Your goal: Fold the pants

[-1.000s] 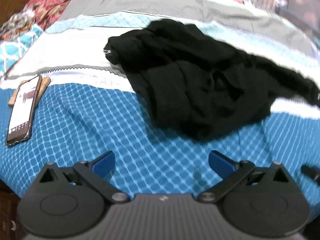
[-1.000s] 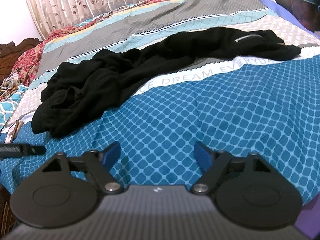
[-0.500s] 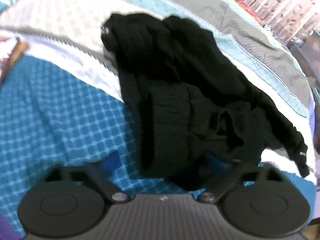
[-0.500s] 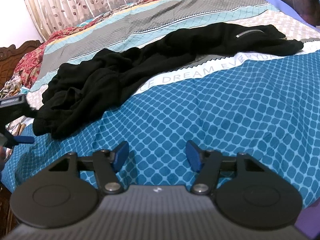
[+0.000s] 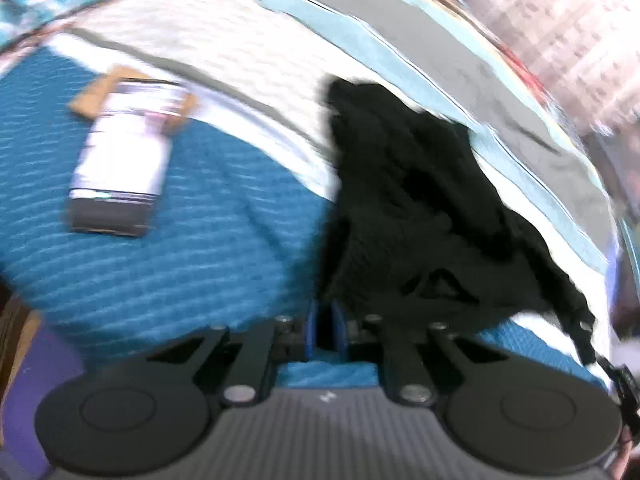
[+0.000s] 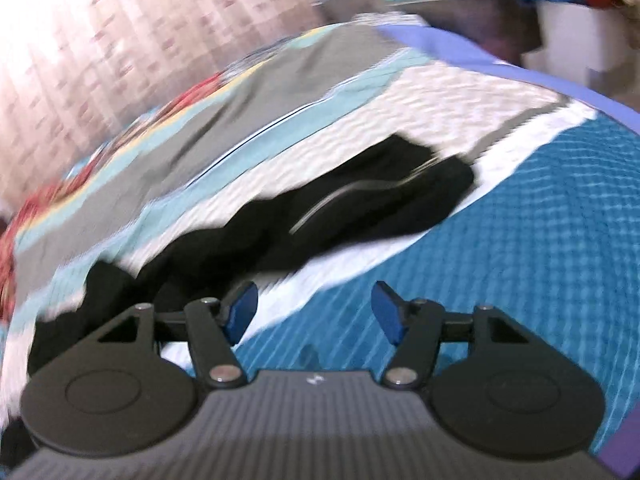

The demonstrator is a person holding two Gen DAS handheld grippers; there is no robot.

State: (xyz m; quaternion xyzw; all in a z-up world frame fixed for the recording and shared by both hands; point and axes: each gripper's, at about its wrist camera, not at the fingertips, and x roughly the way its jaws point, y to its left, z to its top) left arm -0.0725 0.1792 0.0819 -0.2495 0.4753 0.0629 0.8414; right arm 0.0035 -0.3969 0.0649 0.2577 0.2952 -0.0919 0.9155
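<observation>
The black pants [image 5: 420, 216] lie crumpled on the bedspread [image 5: 200, 264]. In the left wrist view my left gripper [image 5: 327, 332] has its blue pads pressed together on the near edge of the pants. In the right wrist view the pants [image 6: 340, 216] stretch from lower left to the right, with a zipper line showing. My right gripper [image 6: 316, 312] is open and empty, just in front of the pants' near edge, its left pad close to the cloth. Both views are blurred by motion.
A phone [image 5: 124, 164] lies on a brown object at the left on the blue part of the bedspread. Curtains [image 6: 120, 32] hang behind the bed. Clutter [image 6: 560, 8] stands past the far right of the bed.
My left gripper has closed on the near edge of the pants and swung, so the phone is back in view. My right gripper has moved toward the pants' zipper end and opened wider.
</observation>
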